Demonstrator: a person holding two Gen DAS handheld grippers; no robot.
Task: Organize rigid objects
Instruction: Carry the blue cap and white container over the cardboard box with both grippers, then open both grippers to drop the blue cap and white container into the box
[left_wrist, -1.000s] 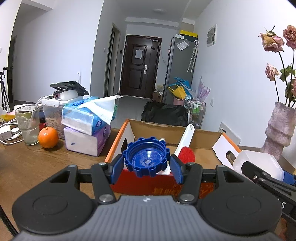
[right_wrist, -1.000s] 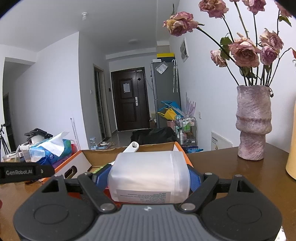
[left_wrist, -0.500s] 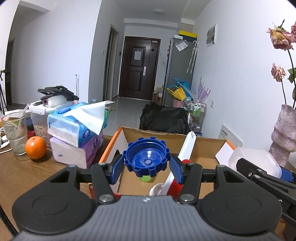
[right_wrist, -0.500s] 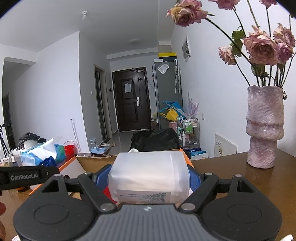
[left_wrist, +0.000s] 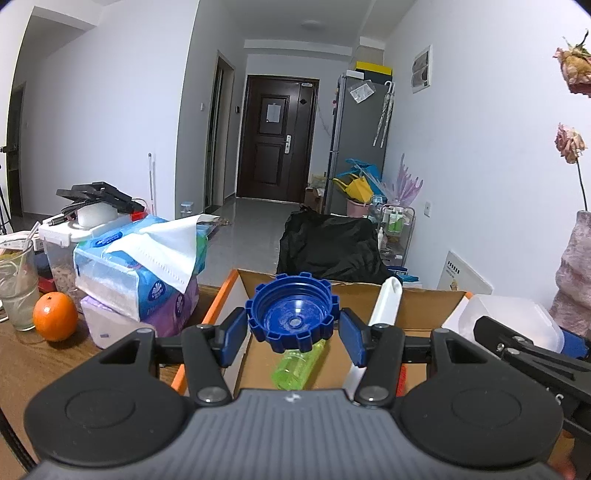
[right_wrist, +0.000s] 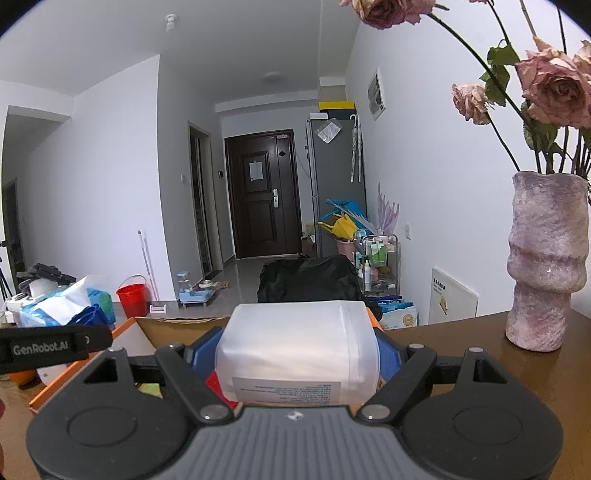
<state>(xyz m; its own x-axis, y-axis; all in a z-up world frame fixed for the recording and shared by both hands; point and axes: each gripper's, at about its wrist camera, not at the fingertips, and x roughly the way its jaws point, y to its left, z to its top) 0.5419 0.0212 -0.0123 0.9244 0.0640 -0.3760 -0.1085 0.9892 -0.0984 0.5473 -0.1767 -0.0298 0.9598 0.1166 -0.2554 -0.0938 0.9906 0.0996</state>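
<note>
My left gripper (left_wrist: 293, 326) is closed part-way on a blue lid (left_wrist: 293, 314), held above the open cardboard box (left_wrist: 417, 301). My right gripper (right_wrist: 297, 356) stands wide, clamped on a translucent white jar (right_wrist: 299, 350) at the box's right side. In the box lie a green bottle (left_wrist: 297, 363) and a white handle (left_wrist: 386, 304). I judge the carry step nearly done; next, each item needs lowering onto free floor space, then release.

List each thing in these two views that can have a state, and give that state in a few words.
Left gripper: shut on blue cap.
Right gripper: shut on white jug.
Cardboard box: open.
Green bottle: lying in box.
Tissue pack: open, tissue pulled up.
Dark door: closed.
</note>
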